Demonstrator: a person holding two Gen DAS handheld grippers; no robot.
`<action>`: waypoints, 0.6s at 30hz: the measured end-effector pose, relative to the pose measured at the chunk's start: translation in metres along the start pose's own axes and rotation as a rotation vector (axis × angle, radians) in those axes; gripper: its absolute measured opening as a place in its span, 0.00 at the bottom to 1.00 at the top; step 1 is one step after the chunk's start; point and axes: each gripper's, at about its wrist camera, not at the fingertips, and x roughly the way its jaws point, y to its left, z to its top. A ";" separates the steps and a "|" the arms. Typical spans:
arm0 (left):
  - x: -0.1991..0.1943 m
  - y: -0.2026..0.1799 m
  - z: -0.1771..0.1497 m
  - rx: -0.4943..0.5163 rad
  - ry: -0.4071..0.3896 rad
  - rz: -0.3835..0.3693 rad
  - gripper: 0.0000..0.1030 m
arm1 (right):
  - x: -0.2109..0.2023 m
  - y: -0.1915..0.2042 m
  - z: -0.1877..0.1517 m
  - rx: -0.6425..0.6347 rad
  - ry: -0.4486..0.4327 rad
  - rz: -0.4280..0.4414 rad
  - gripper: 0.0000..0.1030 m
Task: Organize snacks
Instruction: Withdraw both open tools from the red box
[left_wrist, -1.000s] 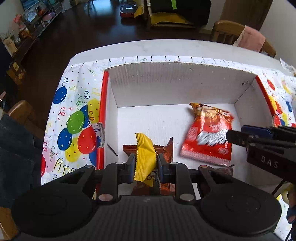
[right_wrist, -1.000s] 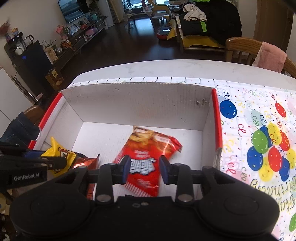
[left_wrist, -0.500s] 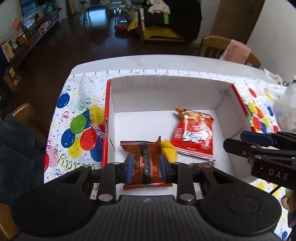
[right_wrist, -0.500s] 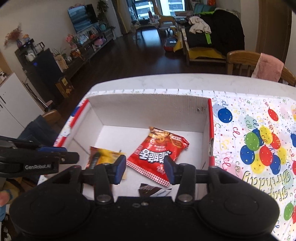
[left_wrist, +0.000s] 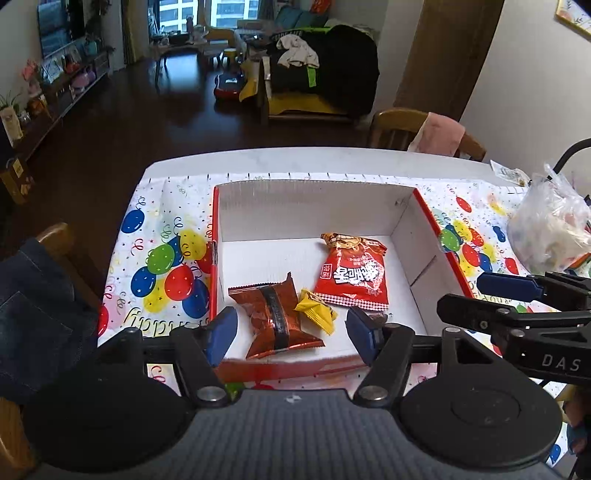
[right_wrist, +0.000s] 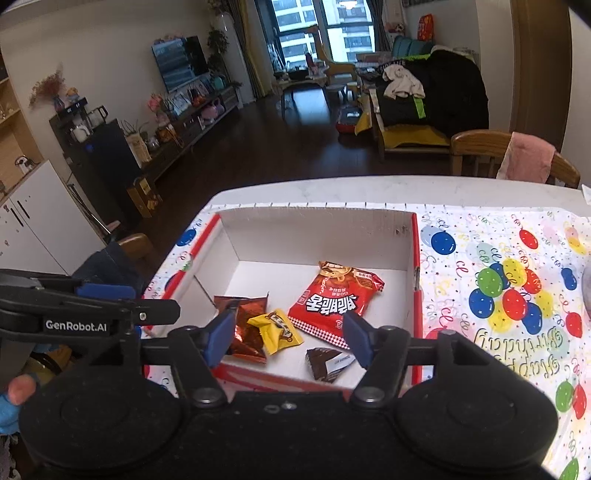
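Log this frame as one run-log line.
phase: release done | left tongs: opening, empty | right tongs: opening, empty | box: red bag, brown pack, yellow pack, dark pack

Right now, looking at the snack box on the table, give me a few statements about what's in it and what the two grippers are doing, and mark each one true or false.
1. The red chip bag lies inside the white box. True.
2. The left gripper is clamped on the yellow packet. False: its jaws are opening and the packet lies loose on the box floor.
3. The copper-brown packet lies next to the yellow packet. True.
4. The box sits on a plain wooden tabletop. False: it sits on a balloon-print tablecloth.
5. The right gripper holds nothing. True: its jaws are opening.
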 end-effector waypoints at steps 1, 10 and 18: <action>-0.005 0.000 -0.002 0.002 -0.008 -0.001 0.63 | -0.004 0.002 -0.002 -0.001 -0.007 0.000 0.63; -0.039 -0.001 -0.023 0.033 -0.081 -0.018 0.69 | -0.041 0.020 -0.021 -0.021 -0.074 0.018 0.82; -0.059 0.008 -0.048 0.047 -0.114 -0.025 0.77 | -0.063 0.030 -0.046 -0.053 -0.109 -0.006 0.97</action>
